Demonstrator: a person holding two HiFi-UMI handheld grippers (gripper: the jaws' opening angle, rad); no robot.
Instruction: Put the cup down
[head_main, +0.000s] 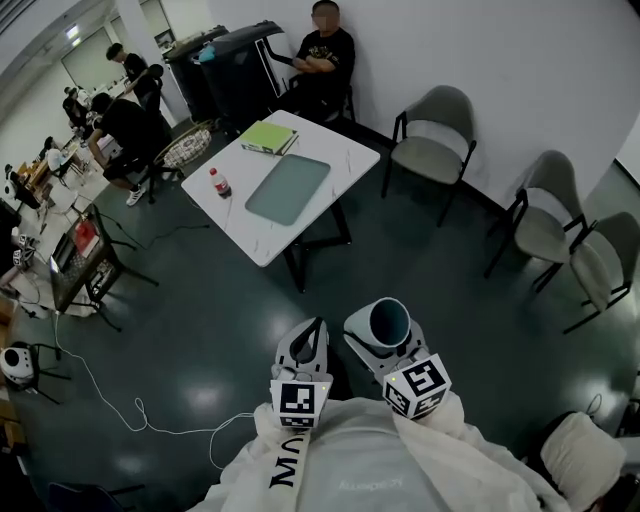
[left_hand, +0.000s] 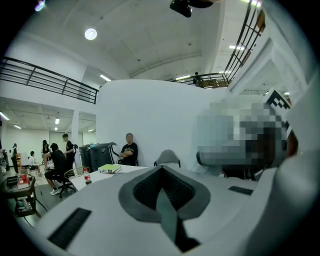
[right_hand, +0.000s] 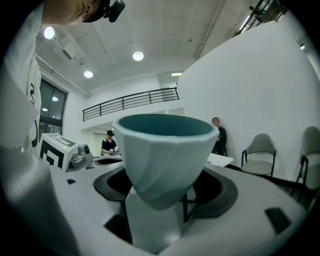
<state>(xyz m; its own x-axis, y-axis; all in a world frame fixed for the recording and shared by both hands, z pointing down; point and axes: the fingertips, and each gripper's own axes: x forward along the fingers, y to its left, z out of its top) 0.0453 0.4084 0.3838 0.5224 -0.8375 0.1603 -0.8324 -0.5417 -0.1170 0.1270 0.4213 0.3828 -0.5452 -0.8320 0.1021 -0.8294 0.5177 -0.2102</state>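
The fingers of the right gripper (head_main: 384, 350) clamp the pale blue cup (right_hand: 162, 150) upright, seemingly to carry it level toward the white table (head_main: 250, 235) well ahead, with the fingers of the left gripper (head_main: 308, 340) together and empty.

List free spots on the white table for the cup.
For the cup, the best room is the table's near corner, bare between the grey mat, the bottle and the near edge. A smaller bare patch lies at the right corner, beside the mat and the green book. The far and left parts are crowded by the book and bottle.
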